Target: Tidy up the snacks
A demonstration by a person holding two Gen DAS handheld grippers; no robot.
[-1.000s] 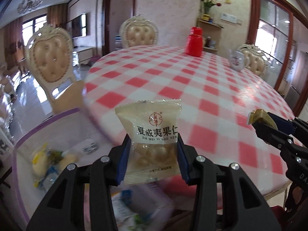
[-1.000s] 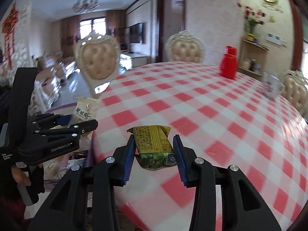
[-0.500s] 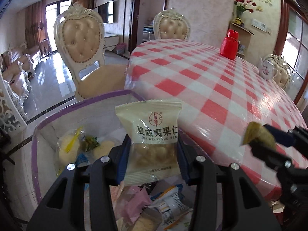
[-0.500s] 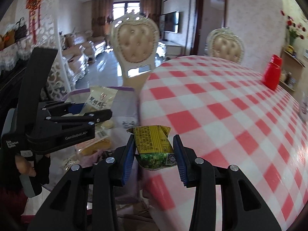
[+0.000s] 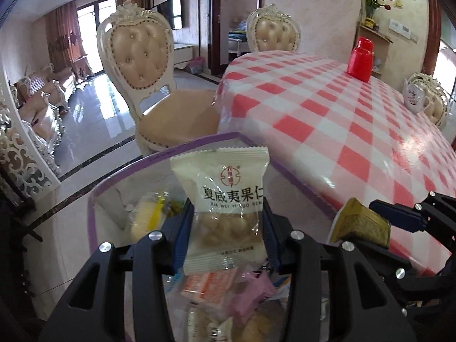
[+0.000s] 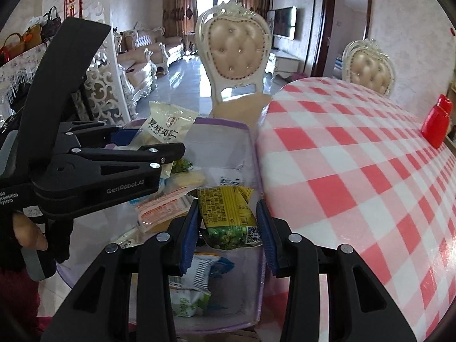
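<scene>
My left gripper (image 5: 226, 228) is shut on a cream macadamia snack packet (image 5: 225, 199) and holds it upright over a clear bin with a purple rim (image 5: 119, 171). My right gripper (image 6: 229, 225) is shut on a yellow-green pea snack packet (image 6: 228, 211), also above the bin (image 6: 222, 124). The right gripper with its packet shows in the left wrist view (image 5: 362, 225) at the right. The left gripper and its packet (image 6: 168, 126) show in the right wrist view at the left. Several snack packets (image 6: 162, 211) lie inside the bin.
A round table with a red-and-white checked cloth (image 5: 356, 119) stands right of the bin. A red container (image 5: 360, 58) and a teapot (image 5: 414, 99) stand on it. Cream padded chairs (image 5: 142, 57) stand beyond the bin and behind the table.
Both grippers have swung left off the table and now hang over the bin, each still holding its packet.
</scene>
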